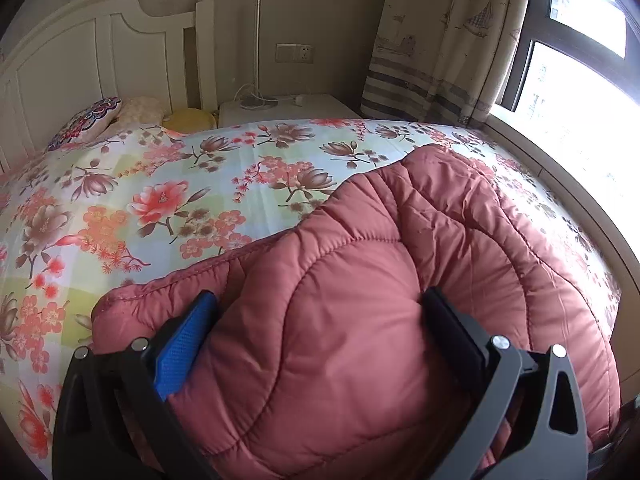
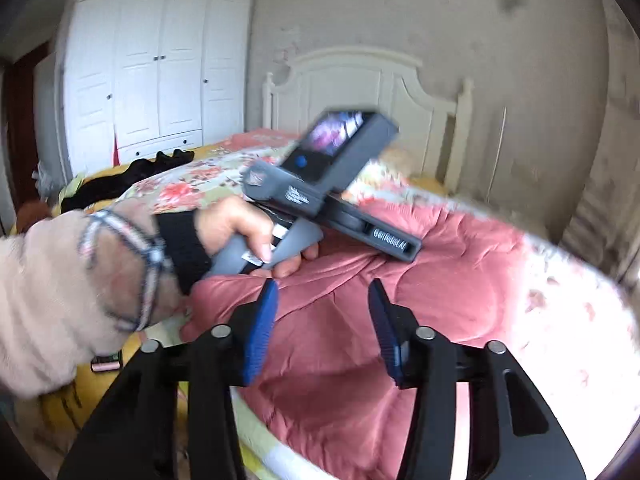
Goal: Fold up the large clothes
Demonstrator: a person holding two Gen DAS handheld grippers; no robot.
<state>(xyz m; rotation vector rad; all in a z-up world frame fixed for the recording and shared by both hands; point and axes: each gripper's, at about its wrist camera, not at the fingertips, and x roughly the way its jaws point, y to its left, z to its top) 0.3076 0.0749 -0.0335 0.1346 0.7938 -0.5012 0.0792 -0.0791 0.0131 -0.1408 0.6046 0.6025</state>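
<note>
The bed (image 1: 168, 200), spread with a floral sheet, fills both views, and on its near part, toward the window side, lies the pink quilted coat (image 1: 400, 240), already doubled into a thick bundle. In the left wrist view its long axis runs from the near edge away toward the window. The left gripper (image 1: 320, 312) sits right on the bundle's near end, its 2 fingers spread wide with a fat roll of padding bulging between them and pressing against both pads, so it looks clamped on the coat. The right gripper (image 2: 324, 304) hovers above the same coat, jaws partly apart with nothing between them. The left hand (image 2: 256, 232) is nearer, so the next fold likely starts there.
</note>
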